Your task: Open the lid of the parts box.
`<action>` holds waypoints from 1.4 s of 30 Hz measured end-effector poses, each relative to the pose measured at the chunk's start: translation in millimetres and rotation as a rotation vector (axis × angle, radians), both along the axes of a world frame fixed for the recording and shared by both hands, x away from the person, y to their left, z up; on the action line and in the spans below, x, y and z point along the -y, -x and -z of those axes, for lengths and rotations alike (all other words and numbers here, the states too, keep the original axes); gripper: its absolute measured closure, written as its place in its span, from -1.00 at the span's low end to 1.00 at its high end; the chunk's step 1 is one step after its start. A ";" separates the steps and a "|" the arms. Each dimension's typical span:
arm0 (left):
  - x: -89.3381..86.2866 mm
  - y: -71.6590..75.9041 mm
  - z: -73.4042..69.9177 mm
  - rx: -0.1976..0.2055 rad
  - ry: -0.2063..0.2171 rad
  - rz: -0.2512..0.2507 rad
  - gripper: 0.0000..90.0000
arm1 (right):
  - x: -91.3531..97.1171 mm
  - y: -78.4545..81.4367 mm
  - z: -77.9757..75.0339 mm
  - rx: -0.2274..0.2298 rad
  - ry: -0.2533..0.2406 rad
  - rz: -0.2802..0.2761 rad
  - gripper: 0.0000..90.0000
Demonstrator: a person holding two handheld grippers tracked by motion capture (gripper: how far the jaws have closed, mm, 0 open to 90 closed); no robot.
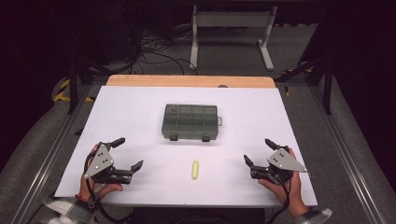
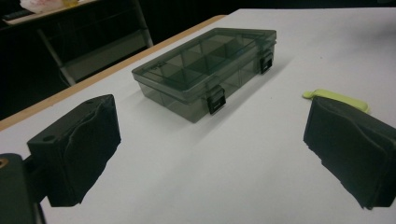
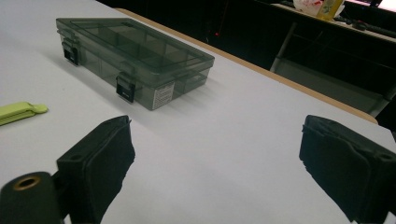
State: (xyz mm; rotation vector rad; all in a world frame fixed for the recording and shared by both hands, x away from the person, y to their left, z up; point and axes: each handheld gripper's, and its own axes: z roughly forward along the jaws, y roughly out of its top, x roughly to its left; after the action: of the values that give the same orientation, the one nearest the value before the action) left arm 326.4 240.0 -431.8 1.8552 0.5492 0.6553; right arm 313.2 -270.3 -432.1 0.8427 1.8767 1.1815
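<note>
A smoky grey plastic compartment box (image 1: pixel 190 122) lies shut in the middle of the white table, its two black latches facing the person. A small yellow-green clip (image 1: pixel 195 169) lies flat in front of it. My left gripper (image 1: pixel 128 153) rests at the near left, jaws wide apart with nothing between them. My right gripper (image 1: pixel 258 151) rests at the near right, also open and empty. The left gripper view looks across at the box (image 2: pixel 205 70) with the clip (image 2: pixel 336 98) behind the right jaw. In the right gripper view the box (image 3: pixel 133 58) sits at upper left and the clip (image 3: pixel 21 112) at the left edge.
The white table top (image 1: pixel 140 112) has a wooden strip (image 1: pixel 191 81) along its far edge. Beyond it a white frame (image 1: pixel 231 32) stands on the dark floor among cables. Metal rails run along both sides of the table.
</note>
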 end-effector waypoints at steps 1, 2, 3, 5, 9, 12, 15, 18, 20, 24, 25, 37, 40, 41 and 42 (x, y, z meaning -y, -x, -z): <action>0.6 -0.3 0.6 -0.005 -0.001 0.000 -0.90 | 0.2 -0.4 0.1 -0.003 -0.003 0.001 -0.77; 0.8 -0.3 1.0 -0.011 -0.002 0.001 -0.90 | 0.3 -0.9 0.4 -0.005 -0.005 0.000 -0.77; 0.4 -0.8 0.9 -0.011 -0.011 0.003 -0.90 | 0.2 -1.3 0.5 -0.008 -0.002 0.002 -0.76; 0.5 -1.5 1.7 -0.019 -0.009 0.003 -0.89 | -0.6 -2.1 1.0 -0.014 -0.003 0.000 -0.76; 0.2 -4.2 3.1 -0.037 -0.011 0.004 -0.88 | -2.6 -4.8 2.1 -0.024 0.009 0.000 -0.76; 1.6 -7.4 3.6 -0.043 -0.018 0.006 -0.86 | -4.1 -8.3 2.6 -0.035 0.004 -0.002 -0.76; 5.3 -13.4 4.0 -0.058 -0.018 0.012 -0.85 | -6.3 -12.8 3.1 -0.051 0.008 -0.004 -0.76; 11.4 -22.2 6.0 -0.092 -0.029 0.018 -0.83 | -10.0 -19.0 2.7 -0.081 -0.007 -0.015 -0.76; 16.1 -28.8 7.8 -0.110 -0.048 0.023 -0.82 | -13.6 -23.1 2.9 -0.092 0.004 -0.023 -0.75; 29.8 -46.0 10.4 -0.165 -0.083 0.042 -0.77 | -25.9 -35.3 4.1 -0.155 0.025 -0.050 -0.71; 29.8 -46.0 10.4 -0.165 -0.083 0.042 -0.75 | -29.0 -39.0 4.4 -0.170 0.034 -0.060 -0.70; 65.1 -100.9 16.4 -0.303 -0.178 0.024 -0.37 | -68.9 -87.2 0.4 -0.289 0.047 -0.132 -0.39; 67.1 -108.2 18.1 -0.321 -0.185 0.028 -0.24 | -79.6 -100.8 3.7 -0.317 0.071 -0.142 -0.34; 68.4 -111.0 19.2 -0.328 -0.189 0.026 -0.24 | -79.6 -100.8 3.7 -0.317 0.071 -0.142 -0.34; 69.5 -113.5 20.3 -0.337 -0.195 0.019 -0.18 | -84.4 -107.8 7.0 -0.340 0.082 -0.146 -0.31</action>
State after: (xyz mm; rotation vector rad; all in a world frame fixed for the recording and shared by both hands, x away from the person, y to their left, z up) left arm 439.8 170.4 -452.1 2.1703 0.7044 0.3945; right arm 421.0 -185.9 -439.1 0.9181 2.2797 1.0907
